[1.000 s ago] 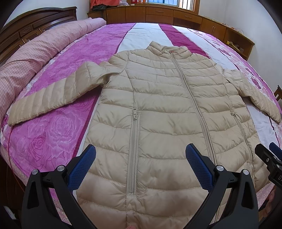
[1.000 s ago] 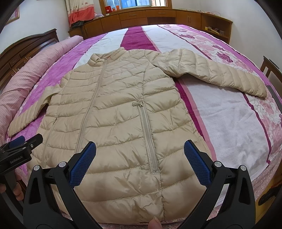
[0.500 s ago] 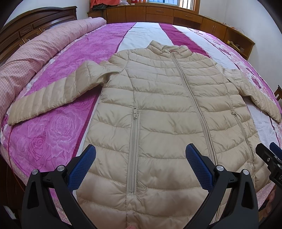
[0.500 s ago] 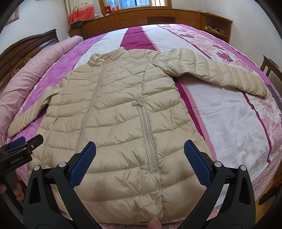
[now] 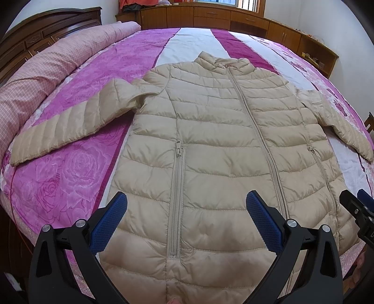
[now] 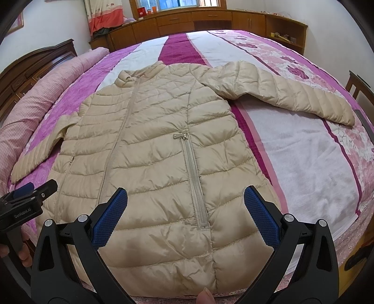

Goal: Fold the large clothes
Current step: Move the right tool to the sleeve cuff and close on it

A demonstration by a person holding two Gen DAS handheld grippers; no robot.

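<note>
Left wrist view: rolled pink quilt (image 5: 53, 67) along bed's left side, wood cabinets (image 5: 210, 16) behind. Jacket (image 5: 217, 145) flat, zipped, on the bedspread (image 5: 70, 187); sleeve (image 5: 70, 124) spread left, bare bedspread around it. Left gripper (image 5: 187, 219) wide open, holds nothing, over the hem. Right gripper (image 5: 357, 210) at right edge.

Right wrist view: chair (image 6: 360, 86) at bed's right edge. Other sleeve (image 6: 280, 91) spread right, bare white stripe below it. Right gripper (image 6: 185, 218) wide open, holding nothing, straddling the pocket zipper (image 6: 195, 180) near the hem.
</note>
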